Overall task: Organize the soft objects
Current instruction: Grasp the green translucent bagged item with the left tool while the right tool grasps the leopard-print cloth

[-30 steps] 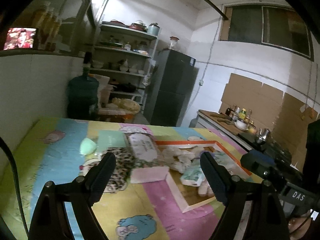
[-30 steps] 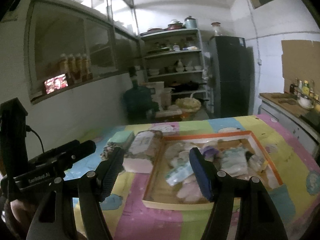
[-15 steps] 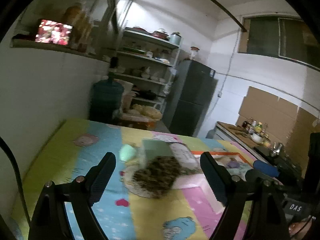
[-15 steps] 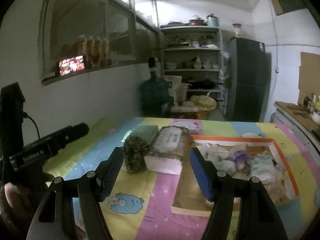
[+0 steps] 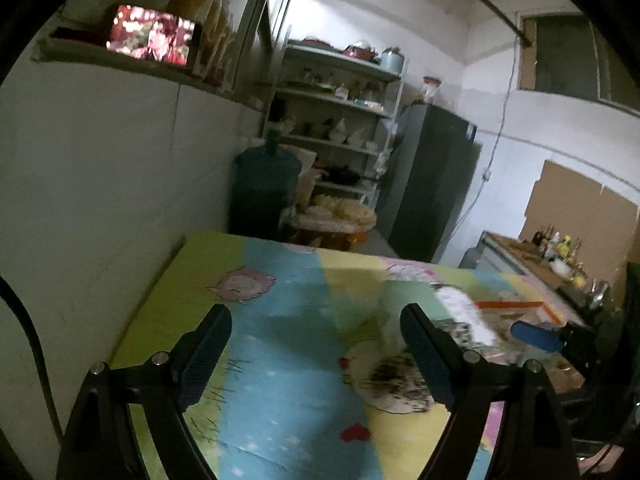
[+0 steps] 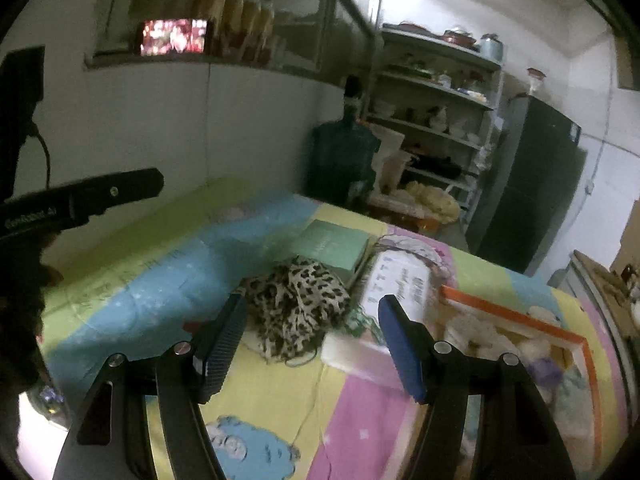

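The right gripper stands wide open with nothing between its jaws, and it points down at the leopard-print cloth, which lies bunched on the bright patchwork table cover. That cloth looks like the thing to take next, so it serves as the landmark here. The left gripper is also wide open and empty; from its view the cloth sits behind its right-hand finger, while the gap between its jaws faces bare cover. It seems the right gripper is the better placed of the two.

To do the pick well, bring the jaws down so the cloth's heaped middle lies squarely between them, then close low on the bulk rather than on a loose edge, since thin fabric tends to slip out or trail. Lift straight up before moving sideways, so the cloth does not drag its neighbours.

Just behind the cloth lies a flat green book-like pack, touching or nearly touching it. Just to the cloth's right lies a long white printed packet, with a pale block in front of that. Farther right of the cloth is the orange-edged tray, already holding a heap of pale soft things too blurred to name. That tray is the likely place for the cloth; carry it over the white packet and release it only once inside the rim.
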`<state>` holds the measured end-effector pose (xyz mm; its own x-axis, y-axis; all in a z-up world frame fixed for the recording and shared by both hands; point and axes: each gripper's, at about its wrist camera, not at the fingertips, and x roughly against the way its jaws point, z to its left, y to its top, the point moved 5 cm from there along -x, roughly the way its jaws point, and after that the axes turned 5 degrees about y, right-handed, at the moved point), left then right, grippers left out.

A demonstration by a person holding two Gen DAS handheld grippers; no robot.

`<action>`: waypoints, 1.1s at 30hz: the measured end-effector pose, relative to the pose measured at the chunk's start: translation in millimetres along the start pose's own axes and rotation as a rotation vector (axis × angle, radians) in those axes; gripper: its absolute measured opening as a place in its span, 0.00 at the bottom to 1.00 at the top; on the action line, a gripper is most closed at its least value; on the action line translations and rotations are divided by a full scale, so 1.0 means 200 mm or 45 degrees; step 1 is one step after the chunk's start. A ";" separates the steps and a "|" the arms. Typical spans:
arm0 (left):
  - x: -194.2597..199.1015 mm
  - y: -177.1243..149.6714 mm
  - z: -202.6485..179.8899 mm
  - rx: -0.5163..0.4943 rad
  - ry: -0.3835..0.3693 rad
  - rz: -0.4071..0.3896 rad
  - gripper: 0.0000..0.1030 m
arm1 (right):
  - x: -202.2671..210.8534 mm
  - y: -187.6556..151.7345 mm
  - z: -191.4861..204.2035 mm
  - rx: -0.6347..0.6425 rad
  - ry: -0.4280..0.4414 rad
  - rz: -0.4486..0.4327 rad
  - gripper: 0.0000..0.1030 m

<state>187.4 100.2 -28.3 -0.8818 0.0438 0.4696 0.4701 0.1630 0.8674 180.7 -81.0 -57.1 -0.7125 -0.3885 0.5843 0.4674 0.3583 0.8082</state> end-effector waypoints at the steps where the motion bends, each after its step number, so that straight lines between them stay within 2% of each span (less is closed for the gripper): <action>1: -0.03 0.00 0.01 -0.007 0.006 0.011 0.84 | -0.03 0.01 0.00 0.002 0.003 0.009 0.66; 4: -0.12 0.01 0.02 -0.044 0.028 0.063 0.84 | -0.13 0.02 -0.02 0.010 0.009 0.047 0.63; 7: -0.21 -0.01 0.02 -0.089 0.027 0.116 0.84 | -0.22 0.01 -0.04 0.001 0.016 0.094 0.55; 9: -0.27 -0.01 0.01 -0.121 0.022 0.145 0.84 | -0.26 0.00 -0.05 -0.013 0.042 0.128 0.40; 10: -0.29 -0.02 0.00 -0.132 0.019 0.157 0.84 | -0.27 -0.01 -0.06 -0.018 0.050 0.138 0.37; 12: -0.34 -0.02 -0.02 -0.156 0.001 0.182 0.84 | -0.29 -0.01 -0.06 -0.022 0.064 0.149 0.22; 14: -0.38 -0.04 -0.04 -0.192 -0.021 0.208 0.84 | -0.29 -0.03 -0.07 -0.044 0.092 0.151 0.10; 22: -0.58 -0.03 -0.19 -0.488 -0.148 0.253 0.84 | -0.06 -0.05 -0.08 -0.132 0.245 0.024 0.07; 27: -0.73 -0.06 -0.27 -0.661 -0.321 0.327 0.84 | 0.05 -0.07 -0.05 -0.138 0.283 -0.017 0.07; 30: -0.80 -0.09 -0.31 -0.750 -0.318 0.351 0.84 | 0.07 -0.09 -0.04 -0.135 0.296 -0.021 0.07; 33: -0.86 -0.11 -0.33 -0.774 -0.337 0.384 0.84 | 0.06 -0.11 -0.04 -0.146 0.312 -0.004 0.07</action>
<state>331.6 24.6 -116.5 -0.6542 0.2502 0.7137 0.5643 -0.4668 0.6809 165.9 -100.0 -67.7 -0.5725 -0.5882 0.5712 0.5317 0.2640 0.8048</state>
